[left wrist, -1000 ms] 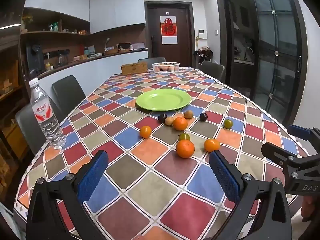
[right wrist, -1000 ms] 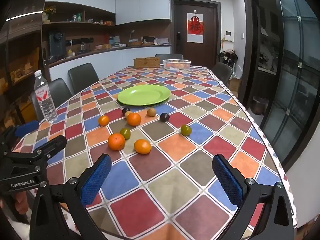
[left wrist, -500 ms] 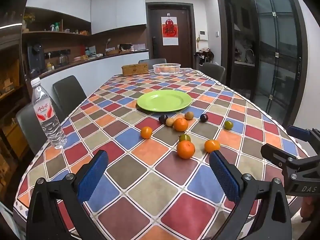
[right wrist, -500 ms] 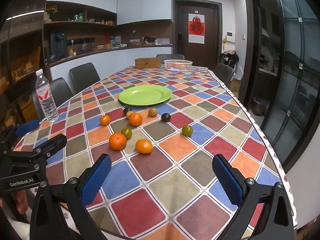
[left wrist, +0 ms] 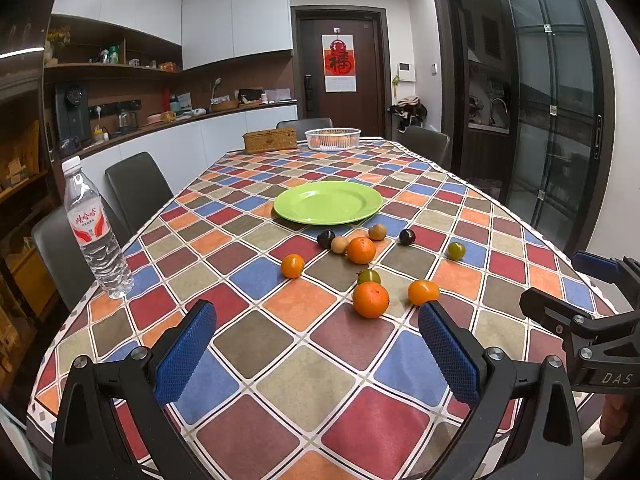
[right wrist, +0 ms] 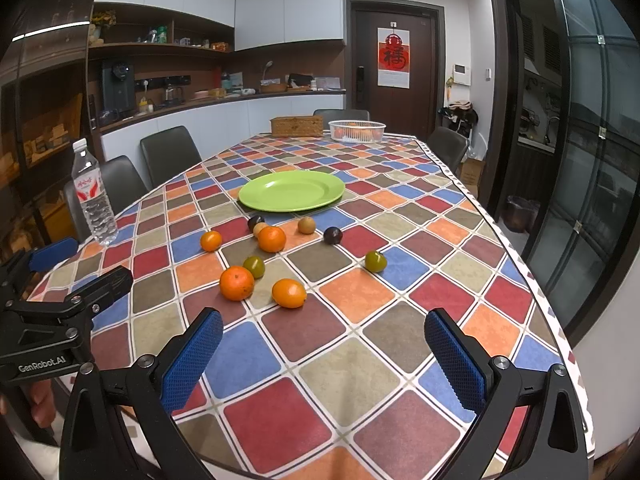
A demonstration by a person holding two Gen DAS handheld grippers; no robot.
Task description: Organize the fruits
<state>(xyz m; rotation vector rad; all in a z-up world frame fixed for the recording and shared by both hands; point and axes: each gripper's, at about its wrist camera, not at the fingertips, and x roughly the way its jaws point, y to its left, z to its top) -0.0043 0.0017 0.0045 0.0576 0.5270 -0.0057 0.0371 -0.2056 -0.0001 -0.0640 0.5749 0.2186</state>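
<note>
Several small fruits lie loose on the checked tablecloth in front of an empty green plate [left wrist: 327,202] [right wrist: 292,191]. They include a large orange [left wrist: 371,299] [right wrist: 236,282], a smaller orange [left wrist: 423,292] [right wrist: 289,293], green fruits [left wrist: 455,250] [right wrist: 375,261], dark plums [left wrist: 407,236] [right wrist: 332,235] and brown round fruits [left wrist: 377,232] [right wrist: 307,225]. My left gripper [left wrist: 316,344] is open and empty above the near table edge. My right gripper [right wrist: 324,350] is open and empty, to its right. Each gripper shows at the edge of the other's view.
A water bottle [left wrist: 96,232] [right wrist: 94,196] stands at the table's left edge. A wicker box [left wrist: 270,139] and a white basket [left wrist: 333,138] holding fruit stand at the far end. Chairs [left wrist: 138,188] line the left side and far end.
Both grippers have crept slightly forward and down toward the fruits. The fruits and plate have not moved.
</note>
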